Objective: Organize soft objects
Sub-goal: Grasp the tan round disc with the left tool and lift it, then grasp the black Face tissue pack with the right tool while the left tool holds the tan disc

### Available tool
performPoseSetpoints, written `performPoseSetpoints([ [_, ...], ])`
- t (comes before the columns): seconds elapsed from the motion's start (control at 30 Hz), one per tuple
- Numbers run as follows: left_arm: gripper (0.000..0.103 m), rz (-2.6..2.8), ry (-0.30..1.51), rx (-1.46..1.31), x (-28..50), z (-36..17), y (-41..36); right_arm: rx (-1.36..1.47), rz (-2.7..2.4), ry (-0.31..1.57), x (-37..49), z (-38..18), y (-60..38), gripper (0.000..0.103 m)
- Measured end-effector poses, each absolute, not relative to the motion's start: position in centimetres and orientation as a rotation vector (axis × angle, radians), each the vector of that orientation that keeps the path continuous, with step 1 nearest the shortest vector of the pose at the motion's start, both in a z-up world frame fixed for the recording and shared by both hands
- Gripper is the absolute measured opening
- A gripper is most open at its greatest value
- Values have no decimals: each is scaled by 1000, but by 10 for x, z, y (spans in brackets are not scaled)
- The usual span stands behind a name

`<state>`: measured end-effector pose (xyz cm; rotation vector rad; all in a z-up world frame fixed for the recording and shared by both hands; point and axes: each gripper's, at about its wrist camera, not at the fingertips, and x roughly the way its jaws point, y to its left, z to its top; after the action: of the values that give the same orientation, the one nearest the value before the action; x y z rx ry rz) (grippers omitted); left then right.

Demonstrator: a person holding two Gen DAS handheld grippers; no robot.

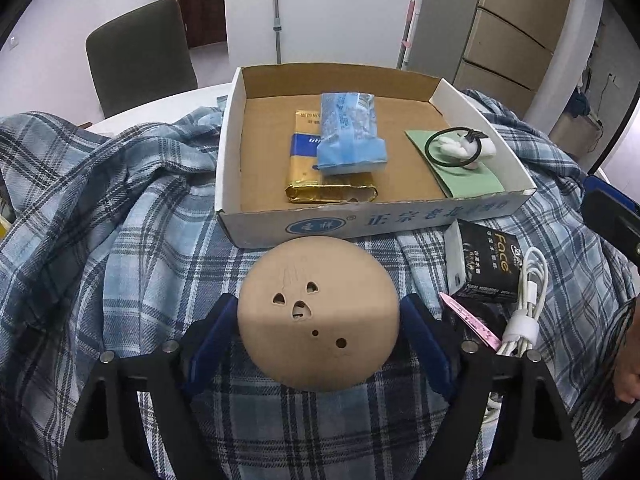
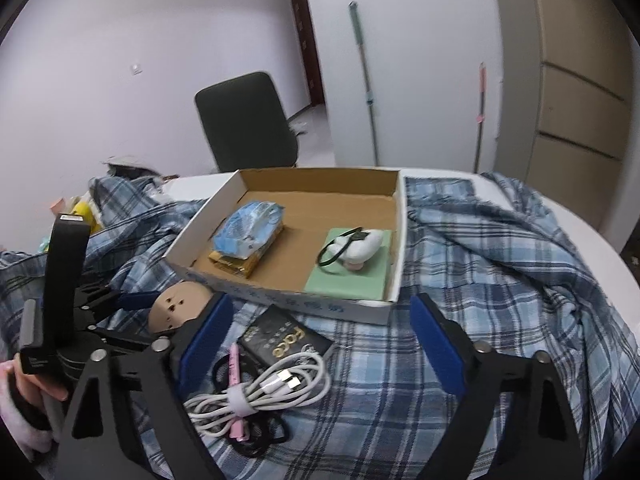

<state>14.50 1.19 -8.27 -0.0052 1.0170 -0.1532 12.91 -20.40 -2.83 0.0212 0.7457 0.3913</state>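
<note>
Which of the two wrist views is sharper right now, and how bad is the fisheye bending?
Left wrist: sharper, evenly lit; print on the cardboard box is readable, and the tan round cushion held by the left gripper is crisp. Right wrist: dimmer, slightly soft; the mop pole and cabinet bow strongly near the edges; the open right gripper is clear.

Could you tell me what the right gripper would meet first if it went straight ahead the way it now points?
Probably the near wall of the cardboard box: the open right gripper points at it across the plaid cloth, though depth is uncertain.
</note>
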Motion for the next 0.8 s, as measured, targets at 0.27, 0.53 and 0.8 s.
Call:
performPoseSetpoints([
  [0.27,83,-169,911,-26,132,-62,17,38,478,906,148,-38,-189,49],
  [0.53,81,-212,807,-28,114,-40,17,11,449,1042,163,-68,-180,34],
  [0.8,81,-212,817,-27,112,-38,18,-53,460,1127,139,-78,-187,27],
])
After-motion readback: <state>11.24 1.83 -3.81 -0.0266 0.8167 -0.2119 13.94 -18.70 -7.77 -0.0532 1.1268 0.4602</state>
